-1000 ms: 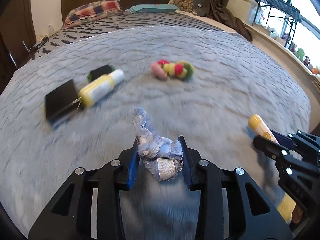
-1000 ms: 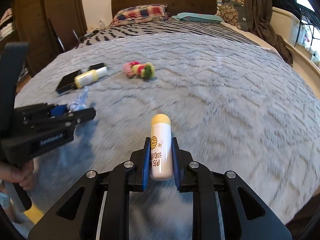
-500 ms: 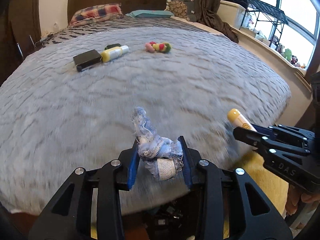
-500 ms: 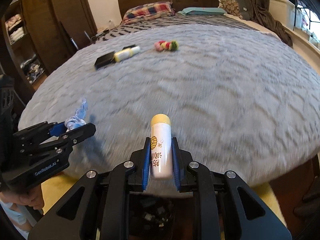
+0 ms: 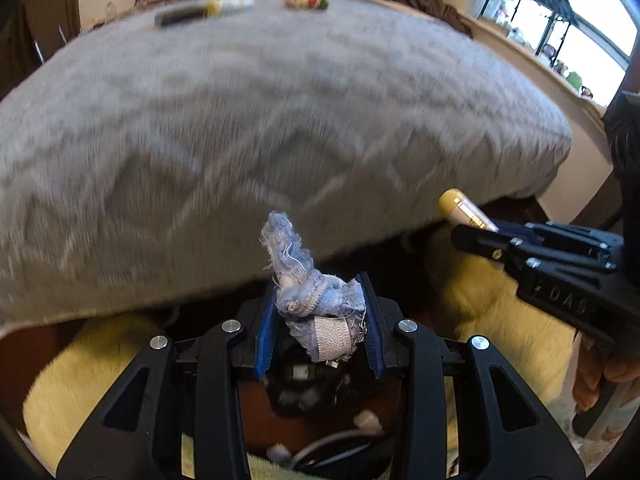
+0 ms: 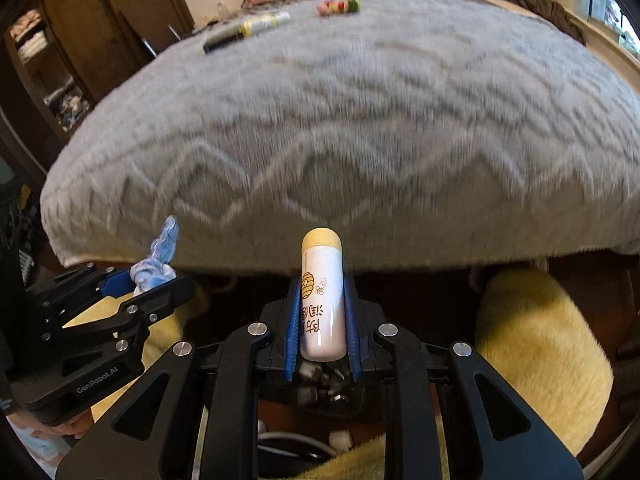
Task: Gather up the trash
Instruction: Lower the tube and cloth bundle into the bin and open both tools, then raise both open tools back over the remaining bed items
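Observation:
My left gripper (image 5: 320, 312) is shut on a frayed blue cloth scrap (image 5: 308, 292), held off the foot of the bed above a dark opening with small items below. It also shows in the right wrist view (image 6: 160, 276). My right gripper (image 6: 322, 320) is shut on a white tube with a yellow cap (image 6: 322, 300), also beyond the bed's edge. That tube shows at the right in the left wrist view (image 5: 464, 210).
The grey-blanketed bed (image 6: 360, 120) fills the upper view. Far on it lie a black box (image 6: 222, 38), a yellow-white bottle (image 6: 264, 24) and a colourful toy (image 6: 340, 6). Yellow fluffy fabric (image 6: 536, 344) lies below on both sides. A dark wardrobe (image 6: 80, 40) stands left.
Both grippers have pulled back from over the blanket past the bed's foot edge and dropped lower, each still holding its item. The floor area and yellow fabric have come into view.

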